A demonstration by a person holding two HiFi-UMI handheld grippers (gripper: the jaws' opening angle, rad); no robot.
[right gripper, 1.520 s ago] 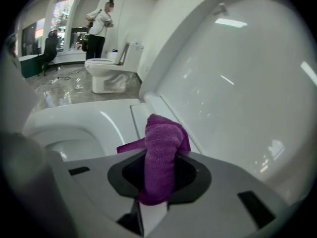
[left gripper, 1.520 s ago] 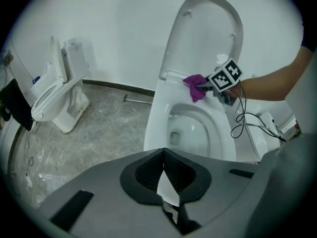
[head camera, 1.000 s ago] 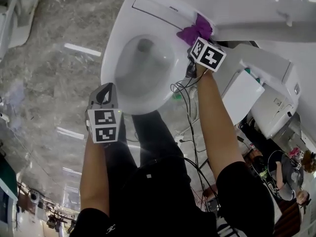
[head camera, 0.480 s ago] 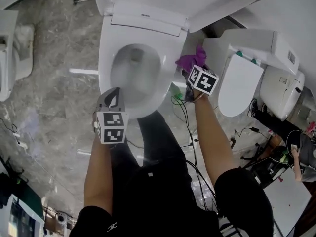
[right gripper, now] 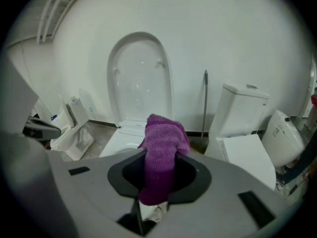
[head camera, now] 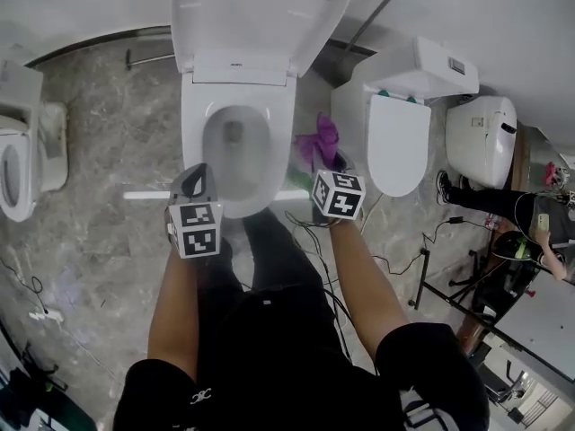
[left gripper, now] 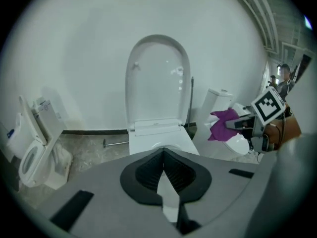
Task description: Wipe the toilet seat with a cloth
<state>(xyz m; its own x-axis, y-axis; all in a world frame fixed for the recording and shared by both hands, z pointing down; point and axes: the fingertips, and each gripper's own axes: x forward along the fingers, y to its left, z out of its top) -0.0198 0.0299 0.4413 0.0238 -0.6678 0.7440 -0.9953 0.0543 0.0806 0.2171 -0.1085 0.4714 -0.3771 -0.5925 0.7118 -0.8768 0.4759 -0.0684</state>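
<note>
Jutting forward from right gripper (head camera: 330,163), purple cloth (right gripper: 161,150), lengthwise along its jaws.

Side toilet (head camera: 45,142) cropped at edge, cloth (head camera: 319,142) partly hidden

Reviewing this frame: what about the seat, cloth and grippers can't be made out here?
- Toilet seat, front-left rim: in the head view the left gripper covers it; in both gripper views the grippers' own bodies hide most of it.
- Seat's cleanliness: too small in every view.
- Pads of the right gripper: in the right gripper view the purple cloth covers them.

white toilets (head camera: 238,65) (head camera: 18,164) (head camera: 395,151) (head camera: 481,137): 4 | purple cloth (head camera: 319,137): 1 | hand-held grippers (head camera: 196,172) (head camera: 326,162): 2 | marker cubes (head camera: 196,230) (head camera: 339,195): 2
</note>
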